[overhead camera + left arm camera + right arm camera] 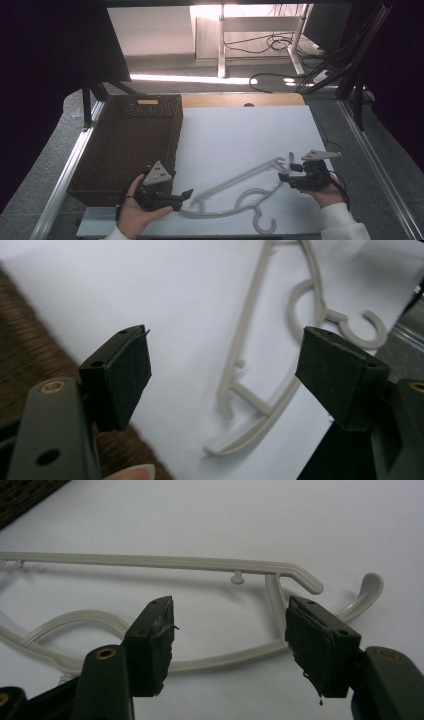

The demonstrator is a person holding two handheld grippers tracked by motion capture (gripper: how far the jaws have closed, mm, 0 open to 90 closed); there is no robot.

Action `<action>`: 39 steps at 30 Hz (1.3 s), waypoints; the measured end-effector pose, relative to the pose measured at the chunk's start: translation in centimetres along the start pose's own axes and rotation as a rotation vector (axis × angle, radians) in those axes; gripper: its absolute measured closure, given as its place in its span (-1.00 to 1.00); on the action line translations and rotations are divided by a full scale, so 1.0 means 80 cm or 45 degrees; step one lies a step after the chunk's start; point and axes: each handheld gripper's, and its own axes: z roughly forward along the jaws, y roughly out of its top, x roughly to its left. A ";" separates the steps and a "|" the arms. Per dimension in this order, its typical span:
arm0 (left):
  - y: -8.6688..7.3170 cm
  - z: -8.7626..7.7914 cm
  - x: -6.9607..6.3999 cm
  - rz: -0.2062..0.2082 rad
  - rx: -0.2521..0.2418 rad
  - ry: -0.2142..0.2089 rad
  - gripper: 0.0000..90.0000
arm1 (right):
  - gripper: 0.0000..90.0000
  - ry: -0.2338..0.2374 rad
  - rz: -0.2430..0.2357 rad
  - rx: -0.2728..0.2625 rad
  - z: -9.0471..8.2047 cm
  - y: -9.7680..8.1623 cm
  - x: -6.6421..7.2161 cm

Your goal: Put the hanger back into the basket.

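White tabletop (pixel 240 135) with grey hanger (pixel 235 182) and wicker basket (pixel 127 145); beyond, desk legs and cables on floor. Left gripper (pixel 187 194) and right gripper (pixel 284 176) both wide open, empty.

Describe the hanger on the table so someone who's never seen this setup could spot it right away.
Start at the white mat covering the table, with a dark woven basket along its left side. Near the mat's front edge, between the left gripper and right gripper, lies the hanger. It is the pale grey plastic piece lying flat, with thin curved arms and a hook pointing toward the person.
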 end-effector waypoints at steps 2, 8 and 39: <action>0.004 0.012 -0.010 0.033 0.031 -0.028 -0.52 | -0.21 -0.003 0.002 0.005 -0.001 0.000 0.000; 0.015 0.047 -0.036 0.118 0.118 -0.113 -0.51 | -0.22 -0.021 0.019 -0.011 -0.003 0.000 -0.003; 0.023 0.165 -0.081 0.378 0.521 -0.308 0.08 | -0.23 -0.044 0.023 0.000 -0.002 -0.002 -0.005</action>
